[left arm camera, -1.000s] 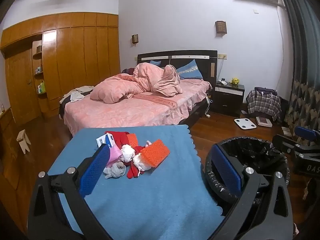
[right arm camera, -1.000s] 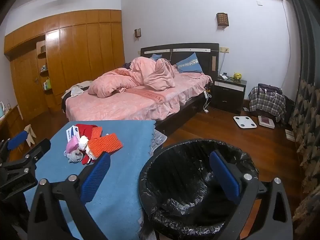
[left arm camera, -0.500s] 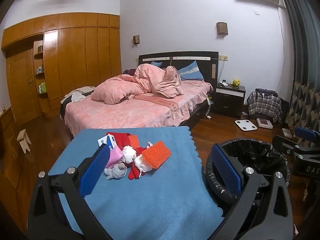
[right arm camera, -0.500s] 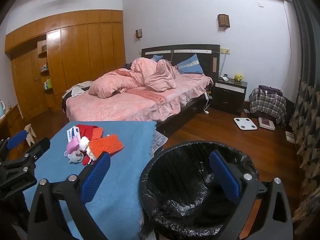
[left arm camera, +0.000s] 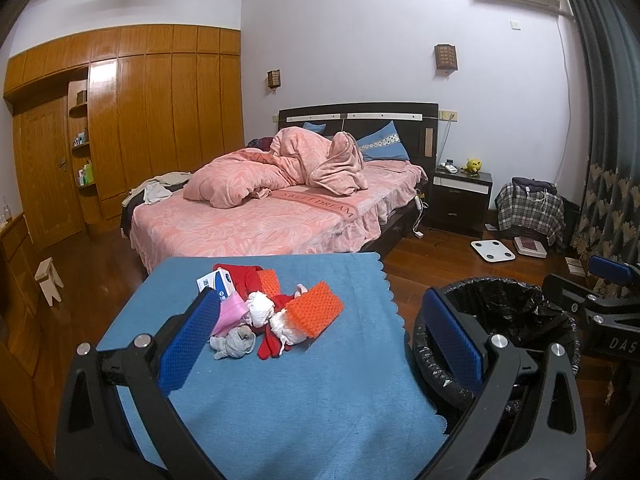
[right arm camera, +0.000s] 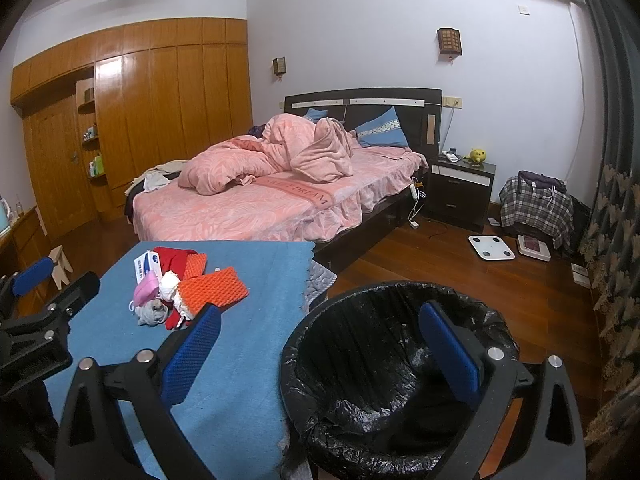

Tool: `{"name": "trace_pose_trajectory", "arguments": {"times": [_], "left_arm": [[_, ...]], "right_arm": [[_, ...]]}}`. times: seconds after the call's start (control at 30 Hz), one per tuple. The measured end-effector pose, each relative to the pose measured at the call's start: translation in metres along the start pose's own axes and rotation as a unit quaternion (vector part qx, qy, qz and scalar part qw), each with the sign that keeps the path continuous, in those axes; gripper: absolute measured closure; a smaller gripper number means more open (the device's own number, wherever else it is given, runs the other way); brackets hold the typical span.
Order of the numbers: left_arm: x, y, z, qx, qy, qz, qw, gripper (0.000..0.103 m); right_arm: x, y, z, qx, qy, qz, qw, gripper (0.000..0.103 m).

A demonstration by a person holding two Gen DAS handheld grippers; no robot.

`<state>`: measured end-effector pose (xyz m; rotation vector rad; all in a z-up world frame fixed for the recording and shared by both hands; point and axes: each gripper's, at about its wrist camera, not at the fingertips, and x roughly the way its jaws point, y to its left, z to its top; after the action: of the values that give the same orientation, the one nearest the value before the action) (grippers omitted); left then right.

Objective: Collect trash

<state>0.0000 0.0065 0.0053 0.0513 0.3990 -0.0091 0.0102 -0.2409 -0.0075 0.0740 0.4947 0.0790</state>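
Note:
A heap of trash lies on the blue table (left arm camera: 280, 392) (right arm camera: 248, 360): an orange foam net (left arm camera: 320, 309) (right arm camera: 214, 290), white crumpled tissues (left arm camera: 260, 308) (right arm camera: 170, 282), a grey wad (left arm camera: 234, 342) (right arm camera: 151, 312), a pink piece (left arm camera: 232, 312), red scraps (left arm camera: 268, 346) and a small blue-white box (left arm camera: 216, 282) (right arm camera: 147, 266). A black-lined bin (left arm camera: 508, 312) (right arm camera: 388, 368) stands right of the table. My left gripper (left arm camera: 320, 344) hovers open just short of the heap. My right gripper (right arm camera: 320, 352) is open over the bin's near rim.
A pink bed (left arm camera: 272, 216) fills the room behind the table, with a dark nightstand (left arm camera: 460, 196) beside it. A white scale (left arm camera: 493, 250) lies on the wooden floor. A wooden wardrobe (left arm camera: 160, 120) lines the left wall; a small stool (left arm camera: 48, 284) stands near it.
Both views have shifted very slightly; the heap and bin stay put, and both grippers remain open.

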Motion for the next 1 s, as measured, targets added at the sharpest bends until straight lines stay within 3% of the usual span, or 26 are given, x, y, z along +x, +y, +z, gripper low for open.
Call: {"name": "trace_pose_trajectory", "arguments": {"times": [1.0], "left_arm": [[0.0023, 0.0076, 0.0016, -0.002, 0.002, 0.0, 1.0, 0.005]], "right_arm": [[0.0038, 0.0073, -0.0022, -0.001, 0.004, -0.001, 1.0, 0.006]]}}
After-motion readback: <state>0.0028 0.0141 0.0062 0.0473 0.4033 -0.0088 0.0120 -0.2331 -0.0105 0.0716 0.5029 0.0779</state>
